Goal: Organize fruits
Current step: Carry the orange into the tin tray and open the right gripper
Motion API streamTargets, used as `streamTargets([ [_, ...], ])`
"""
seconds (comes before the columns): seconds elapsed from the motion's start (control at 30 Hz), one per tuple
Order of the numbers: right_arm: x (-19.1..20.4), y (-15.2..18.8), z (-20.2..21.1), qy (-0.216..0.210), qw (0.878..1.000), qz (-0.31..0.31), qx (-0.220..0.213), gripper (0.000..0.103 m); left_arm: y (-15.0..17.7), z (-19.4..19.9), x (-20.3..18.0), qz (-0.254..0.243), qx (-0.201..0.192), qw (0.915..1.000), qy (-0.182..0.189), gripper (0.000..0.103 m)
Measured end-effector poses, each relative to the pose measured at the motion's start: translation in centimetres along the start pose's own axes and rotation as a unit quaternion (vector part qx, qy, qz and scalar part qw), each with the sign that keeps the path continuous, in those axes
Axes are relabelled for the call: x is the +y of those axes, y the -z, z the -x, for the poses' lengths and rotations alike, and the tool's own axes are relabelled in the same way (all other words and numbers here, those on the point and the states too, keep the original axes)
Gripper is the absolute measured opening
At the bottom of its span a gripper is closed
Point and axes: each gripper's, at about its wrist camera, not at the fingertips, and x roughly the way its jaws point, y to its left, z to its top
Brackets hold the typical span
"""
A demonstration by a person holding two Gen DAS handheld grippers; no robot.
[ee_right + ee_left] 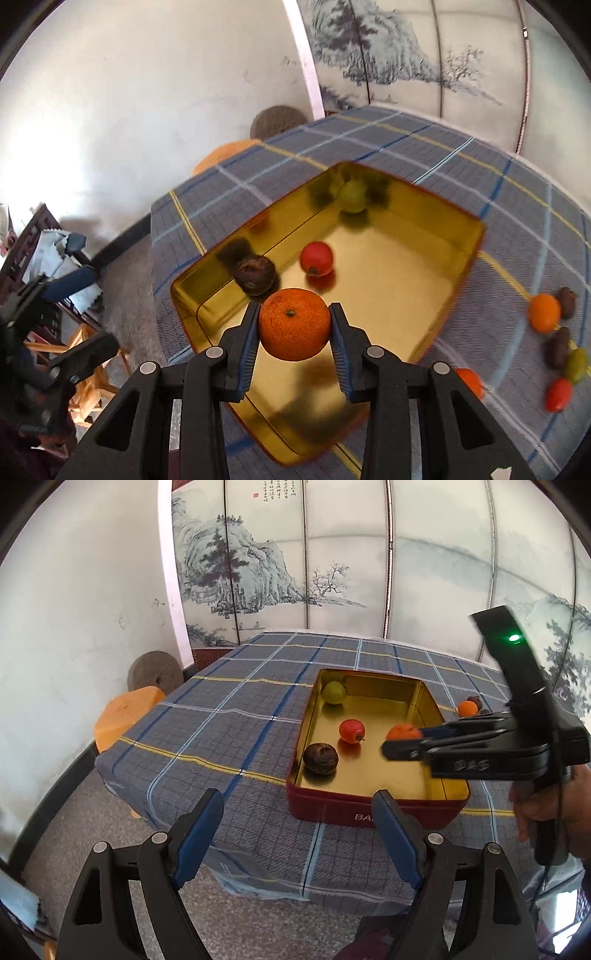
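Orange mandarin (293,324) clamped between the two blue-padded fingers (248,347) of the right tool (294,341), stem end facing the camera, held above the near part of the gold-lined tin (467,240). Inside the tin: a red fruit (316,258) near the middle, a dark brown wrinkled fruit (255,275) by the left wall, a green fruit (352,196) in the far corner. Tin red on the outside (332,808), with white lettering partly hidden. Outside the tin, on the plaid-covered surface (443,155), a loose cluster to the right: another orange fruit (543,312), two dark brown ones, a green one (577,365) and a red one (558,394), plus one more orange fruit (471,382) partly hidden behind the right tool. Left tool (299,834) back from the near edge of the surface, fingers wide apart, gripping nothing. Orange stool (125,716) and round stone disc (155,672) beside the far left corner. Painted landscape screen (295,554) behind.
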Motion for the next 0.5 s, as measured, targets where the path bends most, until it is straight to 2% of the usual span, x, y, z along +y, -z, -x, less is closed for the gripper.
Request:
streamTargets([
  [0.2,1.9,0.4,-2.7,0.009,0.999,0.021,0.031,0.034,0.2,-0.4,0.5,0.006,0.014,0.9999,0.000,0.083],
  [0.33,2.2,0.3,-3.2,0.006,0.999,0.017,0.030,0.036,0.5,-0.5,0.6,0.006,0.020,0.9998,-0.003,0.083],
  [0.37,2.3,0.2,-3.1,0.004,0.999,0.017,0.027,0.038,0.5,-0.6,0.6,0.004,0.021,0.9998,-0.004,0.083],
  [0.43,2.3,0.1,-2.8,0.004,1.000,0.014,0.018,0.049,0.6,-0.6,0.4,0.001,0.022,0.9997,-0.006,0.083],
  [0.5,2.3,-0.2,-2.4,0.001,1.000,0.012,0.009,0.049,0.6,-0.6,0.3,0.000,0.024,0.9997,-0.005,0.083],
])
